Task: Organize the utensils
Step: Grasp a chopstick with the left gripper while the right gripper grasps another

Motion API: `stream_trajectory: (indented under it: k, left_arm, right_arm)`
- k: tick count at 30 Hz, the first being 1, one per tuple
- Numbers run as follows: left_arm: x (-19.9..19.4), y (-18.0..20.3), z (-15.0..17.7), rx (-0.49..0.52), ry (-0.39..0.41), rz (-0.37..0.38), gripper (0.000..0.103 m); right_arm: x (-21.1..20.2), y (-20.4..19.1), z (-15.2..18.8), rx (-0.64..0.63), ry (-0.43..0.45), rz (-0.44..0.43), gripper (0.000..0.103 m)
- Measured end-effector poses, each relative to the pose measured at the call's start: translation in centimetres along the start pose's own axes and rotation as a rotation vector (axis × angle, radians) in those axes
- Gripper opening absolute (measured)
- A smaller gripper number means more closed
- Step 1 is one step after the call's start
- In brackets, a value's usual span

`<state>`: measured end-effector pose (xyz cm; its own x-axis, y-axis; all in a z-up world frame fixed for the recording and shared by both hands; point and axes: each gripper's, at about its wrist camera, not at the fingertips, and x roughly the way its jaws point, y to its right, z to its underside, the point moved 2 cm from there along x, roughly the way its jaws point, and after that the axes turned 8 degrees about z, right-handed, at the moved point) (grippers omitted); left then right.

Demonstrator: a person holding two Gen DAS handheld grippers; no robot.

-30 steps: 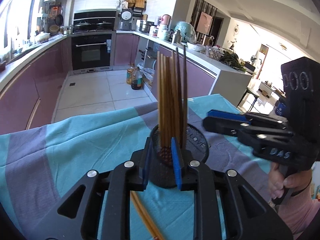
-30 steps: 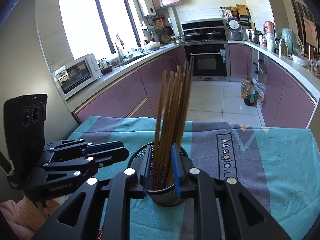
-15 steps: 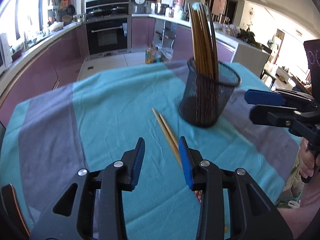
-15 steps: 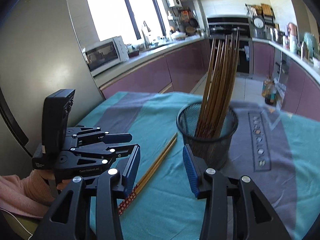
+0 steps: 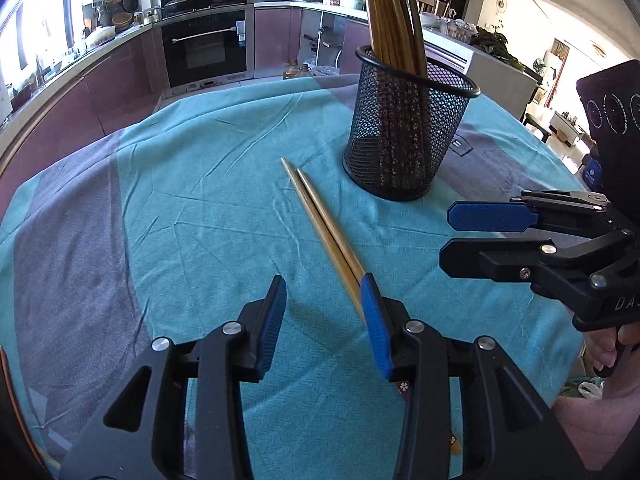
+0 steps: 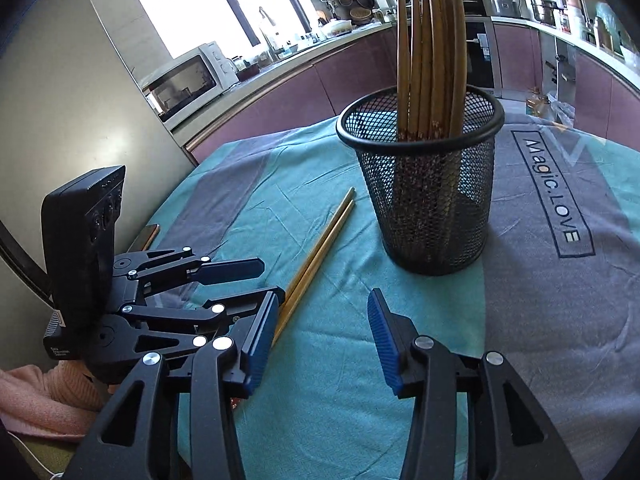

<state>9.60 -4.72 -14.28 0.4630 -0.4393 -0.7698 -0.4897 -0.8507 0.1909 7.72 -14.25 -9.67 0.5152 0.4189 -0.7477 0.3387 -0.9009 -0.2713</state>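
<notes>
Standing upright on the counter point(image 5: 200, 200), draped in a teal and grey-purple cloth point(image 6: 560, 320): a black wire-mesh cylindrical holder point(image 5: 404, 136), packed with a bundle of brown wooden chopsticks point(image 6: 432, 60) that rise tips-up well above its rim. Seated towards the far edge of the counter, partly on a grey band of the cloth printed "Magic.LOVE".

Lying flat on the teal part, just beside the holder but apart from it: a pair of pale wooden chopsticks point(image 5: 320, 220), side by side and touching along their length, tapered tips pointing towards the far edge.

Left claw point(image 5: 324, 320) wide open, gripping nothing; its right blue pad point(image 5: 374, 328) at, perhaps touching, the loose pair, which runs on under it towards the near edge.

Right claw point(image 6: 320, 340) also wide open and empty, hovering near the counter's near edge, between loose pair and holder, with the left claw's fingers crossing just beside its left pad point(image 6: 260, 344).
</notes>
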Motion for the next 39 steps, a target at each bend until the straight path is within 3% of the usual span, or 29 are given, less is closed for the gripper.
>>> stream_trajectory:
  k: [10,21,24,32,39]
  left_arm:
    - [0.5,0.8,-0.2,0.014,-0.009,-0.014,0.037]
    - [-0.3,0.0,0.8,-0.041,-0.004,0.016,0.014]
    - [-0.5,-0.1,1.1,-0.059,-0.001,0.017,0.009]
    - [-1.1,-0.1,2.2,-0.092,0.005,-0.007,0.008]
    - [-1.2,0.1,1.9,-0.070,0.004,-0.013,0.011]
  right_arm:
    - [1.1,-0.1,0.3,0.001,-0.021,0.008,0.044]
    - [2.8,-1.0,0.2,-0.011,-0.038,0.044,0.044]
    - [3.5,-1.6,-0.1,-0.024,-0.043,0.059,0.039]
    - [4.8,-3.3,-0.7,-0.096,-0.043,0.131,0.034]
    - [4.9,-3.5,-0.9,-0.126,-0.057,0.171,0.019]
